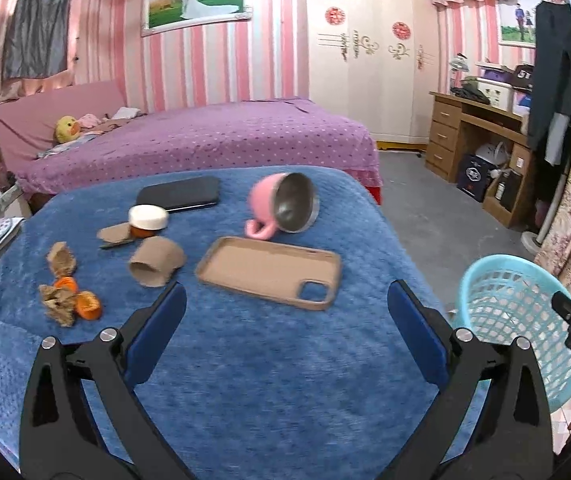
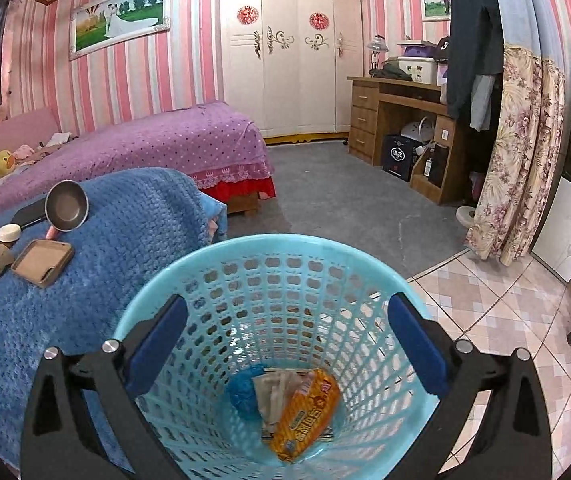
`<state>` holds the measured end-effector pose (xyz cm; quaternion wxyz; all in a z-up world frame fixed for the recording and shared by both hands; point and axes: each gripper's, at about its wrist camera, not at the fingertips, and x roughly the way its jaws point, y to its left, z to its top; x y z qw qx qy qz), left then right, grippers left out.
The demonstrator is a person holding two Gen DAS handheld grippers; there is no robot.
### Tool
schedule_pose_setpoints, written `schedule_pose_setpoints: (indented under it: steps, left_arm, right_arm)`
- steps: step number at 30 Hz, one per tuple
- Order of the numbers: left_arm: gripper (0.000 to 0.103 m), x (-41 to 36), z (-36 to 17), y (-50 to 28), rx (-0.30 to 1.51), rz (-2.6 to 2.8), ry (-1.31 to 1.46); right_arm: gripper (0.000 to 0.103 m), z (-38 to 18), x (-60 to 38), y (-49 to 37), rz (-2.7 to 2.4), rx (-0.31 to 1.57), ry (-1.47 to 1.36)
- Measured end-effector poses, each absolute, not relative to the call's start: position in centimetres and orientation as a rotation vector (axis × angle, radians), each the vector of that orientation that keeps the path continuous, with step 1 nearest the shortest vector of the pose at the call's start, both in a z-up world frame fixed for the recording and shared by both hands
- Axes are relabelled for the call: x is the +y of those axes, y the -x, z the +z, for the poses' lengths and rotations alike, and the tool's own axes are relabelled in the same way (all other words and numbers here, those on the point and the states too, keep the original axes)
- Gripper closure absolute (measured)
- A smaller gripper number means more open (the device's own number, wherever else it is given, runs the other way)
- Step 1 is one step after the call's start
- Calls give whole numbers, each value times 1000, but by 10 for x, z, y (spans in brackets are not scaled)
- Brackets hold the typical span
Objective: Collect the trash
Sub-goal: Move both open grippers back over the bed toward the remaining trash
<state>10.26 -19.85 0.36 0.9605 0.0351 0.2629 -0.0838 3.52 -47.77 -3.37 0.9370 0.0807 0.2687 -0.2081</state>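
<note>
Wrapper (image 2: 305,412) partly hides paper in basket (image 2: 285,252).

Left wrist view low over blue table (image 1: 245,360), right above basket (image 2: 221,256) (both shared), probably nearer

A tipped pink mug (image 1: 281,210) lies beside a tan phone case (image 1: 269,272).

We record a blue blanket-covered table (image 1: 245,360) bearing a tan phone case (image 1: 269,272), tipped pink cup (image 1: 283,208), black phone (image 1: 179,194), white-lidded jar (image 1: 147,220), cardboard tube (image 1: 156,266), and crumpled scraps with orange peel (image 1: 69,298).
</note>
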Motion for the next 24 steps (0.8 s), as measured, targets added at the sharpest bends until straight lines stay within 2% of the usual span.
schedule_pose_setpoints:
  steps: [24]
  left_arm:
    - [6, -32, 3, -120, 522, 18, -174]
  right_arm:
    - [5, -25, -317, -99, -174, 539, -57]
